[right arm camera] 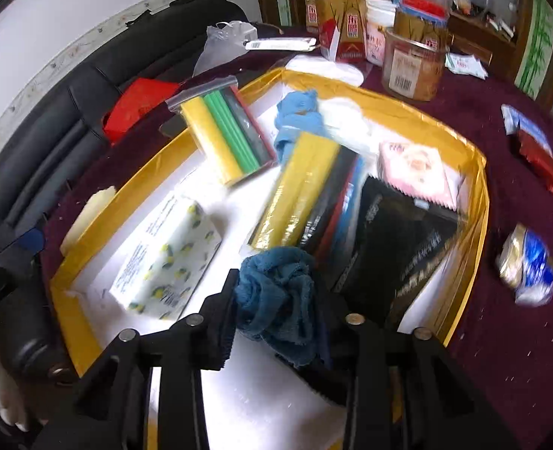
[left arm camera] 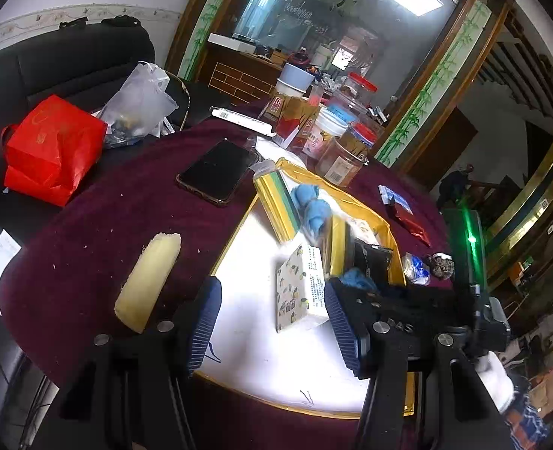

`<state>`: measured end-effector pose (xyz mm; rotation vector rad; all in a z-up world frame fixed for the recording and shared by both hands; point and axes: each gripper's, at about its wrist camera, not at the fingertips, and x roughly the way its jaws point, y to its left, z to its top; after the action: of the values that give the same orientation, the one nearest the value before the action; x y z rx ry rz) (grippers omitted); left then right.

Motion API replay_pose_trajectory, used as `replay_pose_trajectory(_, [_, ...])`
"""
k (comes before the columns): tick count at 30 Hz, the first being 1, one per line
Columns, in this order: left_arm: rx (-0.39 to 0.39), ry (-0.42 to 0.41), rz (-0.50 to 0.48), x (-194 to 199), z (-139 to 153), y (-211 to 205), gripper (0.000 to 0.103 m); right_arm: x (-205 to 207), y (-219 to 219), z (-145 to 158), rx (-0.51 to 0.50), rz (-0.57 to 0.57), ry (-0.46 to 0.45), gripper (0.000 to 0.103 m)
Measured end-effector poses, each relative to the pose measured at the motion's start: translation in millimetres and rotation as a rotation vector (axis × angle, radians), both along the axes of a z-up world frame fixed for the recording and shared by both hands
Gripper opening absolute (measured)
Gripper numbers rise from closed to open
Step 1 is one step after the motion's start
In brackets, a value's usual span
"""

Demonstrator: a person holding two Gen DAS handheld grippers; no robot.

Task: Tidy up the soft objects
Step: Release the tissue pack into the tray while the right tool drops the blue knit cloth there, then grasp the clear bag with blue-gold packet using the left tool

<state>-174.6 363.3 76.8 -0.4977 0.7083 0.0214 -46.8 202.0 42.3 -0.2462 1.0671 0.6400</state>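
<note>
Because the gold-walled tray (right arm camera: 475,202) on the maroon table serves as the collection bin, the right gripper (right arm camera: 276,322) hangs over its white floor clamped on a dark blue cloth (right arm camera: 276,292), while the left gripper (left arm camera: 272,322) stands open and empty.

Tray (right arm camera: 475,202) far half jammed w/ packs; near white floor free; tissue pack (right arm camera: 167,258) probably partly blocks left.

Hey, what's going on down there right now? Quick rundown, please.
Right gripper jaws clamped on dark blue cloth, over the gold tray. Left gripper jaws open, empty. Tissue pack and sponge packs below.
</note>
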Motion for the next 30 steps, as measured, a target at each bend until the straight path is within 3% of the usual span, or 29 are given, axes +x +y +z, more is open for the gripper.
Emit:
replay_pose_trajectory(3, [-0.013, 0.0, -0.007, 0.0, -2.5, 0.5, 0.06, -5.0, -16.2, 7.5, 0.064, -0.012, 0.036, 0.046])
replay_pose_trajectory(4, [-0.017, 0.003, -0.012, 0.7, -3.8, -0.6, 0.06, -8.6, -22.9, 11.5, 0.083, -0.019, 0.037, 0.053])
replay_pose_trajectory(5, [-0.021, 0.005, -0.017, 0.6, -5.3, -2.0, 0.06, -13.8, -33.9, 17.6, 0.103, -0.029, 0.028, 0.06])
replay_pose_trajectory(7, [-0.022, 0.007, -0.03, 0.8, -6.7, -6.9, 0.06, -24.7, -53.2, 27.8, 0.131, -0.046, -0.003, 0.064])
replay_pose_trajectory(10, [-0.02, -0.008, -0.061, -2.2, -4.1, -17.8, 0.066, -44.0, -92.9, 36.2, 0.143, -0.087, -0.047, 0.066])
replay_pose_trajectory(15, [-0.005, -0.037, -0.121, -5.3, 4.1, -44.2, 0.066, -64.7, -182.1, 35.4, 0.115, -0.231, -0.101, 0.066])
replay_pose_trajectory(19, [0.015, -0.046, -0.199, -4.1, 12.9, -77.5, 0.068, -64.4, -281.1, 34.6, 0.104, -0.43, -0.116, 0.066])
replay_pose_trajectory(23, [0.063, -0.035, -0.286, 2.3, 17.8, -123.2, 0.068, -52.3, -368.3, 32.4, 0.167, -0.644, -0.111, 0.069])
replay_pose_trajectory(27, [0.089, -0.003, -0.375, 15.9, 19.2, -171.0, 0.068, -34.5, -410.7, 27.0, 0.21, -0.74, -0.149, 0.069])
replay_pose_trajectory(30, [0.155, 0.012, -0.423, 32.4, 23.5, -208.7, 0.069, -24.8, -422.4, 23.1, 0.244, -0.764, -0.191, 0.069])
